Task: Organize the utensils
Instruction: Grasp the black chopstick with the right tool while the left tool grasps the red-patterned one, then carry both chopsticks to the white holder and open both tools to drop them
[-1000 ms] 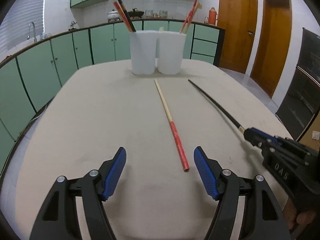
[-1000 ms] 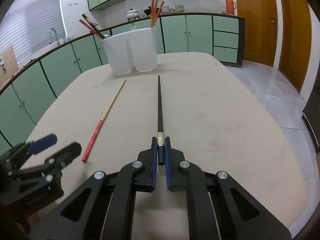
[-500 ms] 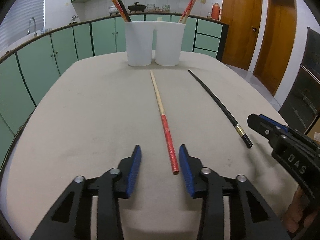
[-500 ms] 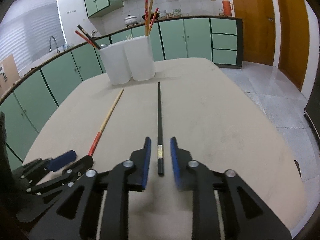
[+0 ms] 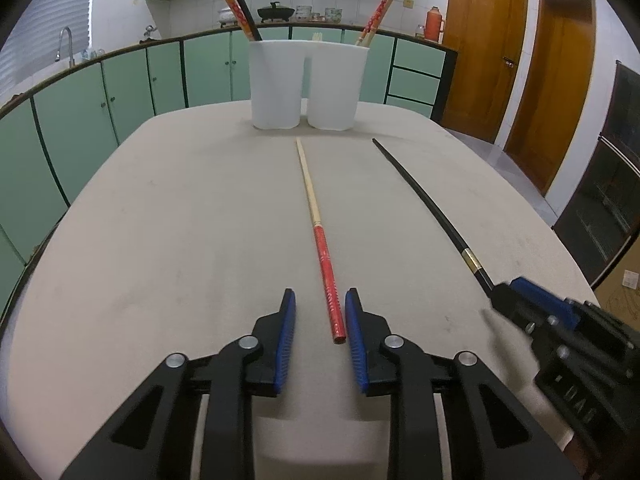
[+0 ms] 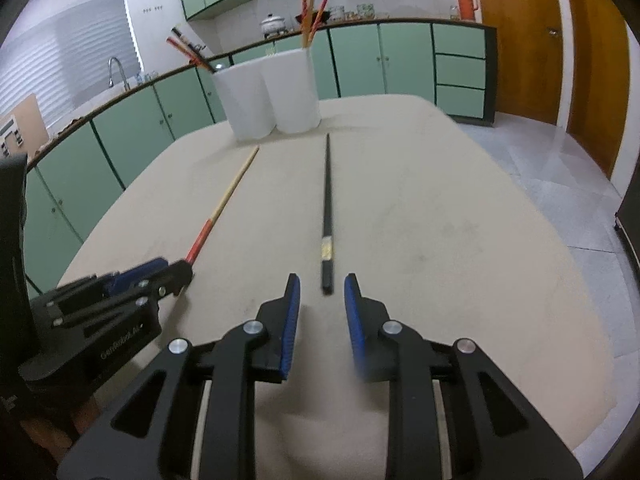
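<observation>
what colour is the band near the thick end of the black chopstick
Gold, a narrow patterned band on the black chopstick; clearest in the right wrist view.

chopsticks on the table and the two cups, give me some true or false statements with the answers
1. The red-handled chopstick lies flat on the table. True.
2. The left gripper is shut on it. False: its jaws are open, either side of the red end.
3. The black chopstick stands in a cup. False: it lies on the table.
4. The right gripper is open. True.
5. Both white cups hold chopsticks. True.
</observation>
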Demonstrator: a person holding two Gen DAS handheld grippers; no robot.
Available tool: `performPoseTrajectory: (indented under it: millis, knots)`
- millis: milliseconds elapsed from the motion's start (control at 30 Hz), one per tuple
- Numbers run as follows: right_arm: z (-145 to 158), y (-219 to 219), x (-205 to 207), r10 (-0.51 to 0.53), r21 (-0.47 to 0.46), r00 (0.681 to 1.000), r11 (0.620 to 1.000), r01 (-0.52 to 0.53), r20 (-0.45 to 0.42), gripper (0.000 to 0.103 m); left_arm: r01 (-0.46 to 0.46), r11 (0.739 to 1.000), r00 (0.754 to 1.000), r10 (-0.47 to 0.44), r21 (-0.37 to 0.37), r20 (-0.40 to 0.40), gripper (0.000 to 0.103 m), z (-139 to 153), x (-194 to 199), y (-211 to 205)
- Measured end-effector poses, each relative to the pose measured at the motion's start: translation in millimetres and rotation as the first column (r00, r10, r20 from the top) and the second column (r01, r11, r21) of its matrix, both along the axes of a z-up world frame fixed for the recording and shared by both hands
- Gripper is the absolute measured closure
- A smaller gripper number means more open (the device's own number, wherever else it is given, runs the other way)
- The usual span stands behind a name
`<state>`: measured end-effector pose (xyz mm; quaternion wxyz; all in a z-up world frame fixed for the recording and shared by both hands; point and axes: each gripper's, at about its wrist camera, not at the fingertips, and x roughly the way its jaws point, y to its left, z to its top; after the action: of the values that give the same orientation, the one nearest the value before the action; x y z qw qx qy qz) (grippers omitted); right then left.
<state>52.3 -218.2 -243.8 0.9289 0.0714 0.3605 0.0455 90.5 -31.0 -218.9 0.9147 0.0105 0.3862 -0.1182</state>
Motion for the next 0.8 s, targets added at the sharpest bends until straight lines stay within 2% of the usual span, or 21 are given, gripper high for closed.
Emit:
performPoseTrajectory:
  millis: [367,467,567,667,800]
  knots:
    - [-6,-1,7,-0.005,-0.009,1.0,1.0,0.005,-0.007,0.08,-0.003,1.0,1.0,0.003,0.004,0.001,0.076,-1,2,-2]
    - [-7,1,10,-0.001,-0.02,1.0,1.0,0.001,-0.003,0.083,-0.005,1.0,1.0,0.005,0.006,0.003,0.076,-2,1,-2]
    - [-9,2,10,0.002,-0.045,1.0,0.999,-0.002,0.007,0.091,-0.006,1.0,1.0,0.006,0.009,0.003,0.077,-2,1,-4]
    - [-9,1,12,-0.003,-0.042,1.0,0.999,0.003,0.0,0.097,0.006,1.0,1.0,-0.006,0.008,-0.003,0.096,-2,2,-6]
    - [-6,1,14,-0.005,-0.039,1.0,0.999,0.005,0.0,0.097,0.006,1.0,1.0,-0.006,0.007,0.002,0.097,1,2,-5]
